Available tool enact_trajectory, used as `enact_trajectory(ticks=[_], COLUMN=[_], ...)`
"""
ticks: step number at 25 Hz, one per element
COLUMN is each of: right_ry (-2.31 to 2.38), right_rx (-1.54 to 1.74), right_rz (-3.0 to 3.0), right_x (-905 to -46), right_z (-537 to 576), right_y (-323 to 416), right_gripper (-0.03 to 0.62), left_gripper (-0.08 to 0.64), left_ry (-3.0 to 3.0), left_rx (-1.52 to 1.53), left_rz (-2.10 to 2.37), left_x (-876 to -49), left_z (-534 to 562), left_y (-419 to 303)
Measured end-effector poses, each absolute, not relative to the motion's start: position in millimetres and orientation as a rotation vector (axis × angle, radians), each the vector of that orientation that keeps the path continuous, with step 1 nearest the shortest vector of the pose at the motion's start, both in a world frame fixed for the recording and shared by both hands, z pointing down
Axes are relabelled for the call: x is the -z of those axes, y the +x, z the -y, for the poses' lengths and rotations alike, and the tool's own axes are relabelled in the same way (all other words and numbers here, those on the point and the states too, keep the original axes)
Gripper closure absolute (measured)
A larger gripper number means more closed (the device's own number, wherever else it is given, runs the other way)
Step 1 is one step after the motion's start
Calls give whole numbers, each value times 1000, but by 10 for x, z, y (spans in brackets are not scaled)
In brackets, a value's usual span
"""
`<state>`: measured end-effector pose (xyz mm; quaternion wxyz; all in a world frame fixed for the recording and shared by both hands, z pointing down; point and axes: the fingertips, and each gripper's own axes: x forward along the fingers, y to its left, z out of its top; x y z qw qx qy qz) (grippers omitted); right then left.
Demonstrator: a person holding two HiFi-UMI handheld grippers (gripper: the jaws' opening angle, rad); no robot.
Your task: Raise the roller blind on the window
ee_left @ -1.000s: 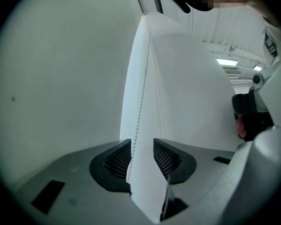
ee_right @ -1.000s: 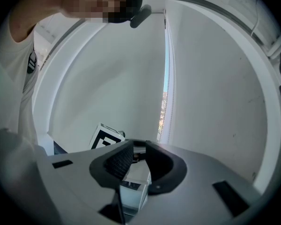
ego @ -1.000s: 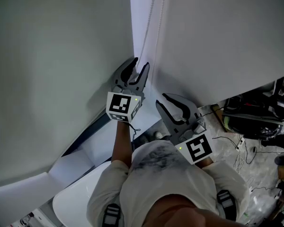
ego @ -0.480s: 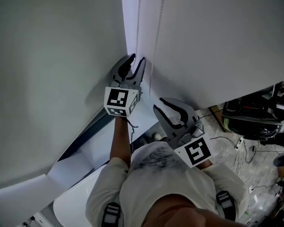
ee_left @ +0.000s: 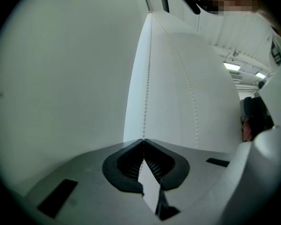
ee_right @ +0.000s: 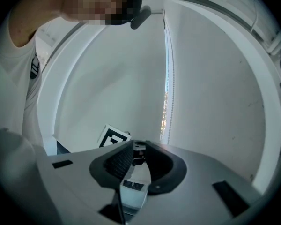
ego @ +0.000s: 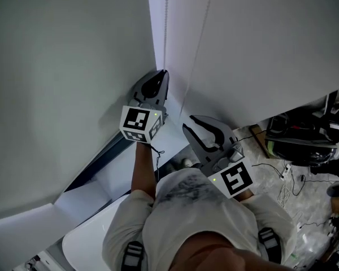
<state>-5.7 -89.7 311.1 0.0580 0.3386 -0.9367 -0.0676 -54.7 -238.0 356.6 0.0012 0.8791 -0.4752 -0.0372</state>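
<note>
Head view, nearest to me: the right gripper sits just beyond the person's shirt. Its jaws are apart with nothing between them. In the right gripper view they frame only the marker cube of the other gripper, farther off.

A little farther and to the left, the left gripper points level at the corner where the wall meets the window. Its jaws have just been closing and stand together, clamped on the left strand of the bead chain. In the left gripper view that strand runs straight up from the pinched tips. The 2nd strand hangs free just to the right, untouched.

Beyond both, the roller blind is down over the window. Its lower edge reaches far down, near the cluttered floor on the right. Only a thin slit of daylight shows at its side in the right gripper view.

My read: the grasp is made, so 1 step is done, but the blind shows no lift yet. The whole haul is left: pulling the held strand, probably hand over hand with the right gripper, until the blind rolls up. I cannot tell whether this is the strand that raises it.
</note>
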Motion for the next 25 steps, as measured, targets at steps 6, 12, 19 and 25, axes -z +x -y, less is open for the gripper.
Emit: enact_trajectory(ticks=[6, 12, 19, 25], right_ry=[998, 966, 995, 994], right_rx=[137, 112, 137, 167], right_rz=[2858, 2898, 2942, 2988], right_x=[-3158, -3109, -2903, -2716], right_z=[959, 1021, 1076, 1098], right_y=[-116, -142, -127, -127], right_gripper=[460, 460, 459, 463], left_gripper=[551, 551, 551, 552], left_ry=[2795, 2830, 2804, 2801], left_rx=[72, -8, 5, 43], left_rz=[1377, 1307, 1233, 1210], left_x=[-3648, -3770, -3977, -4020], left_z=[1927, 1512, 1194, 1025], left_y=[-404, -246, -97, -20])
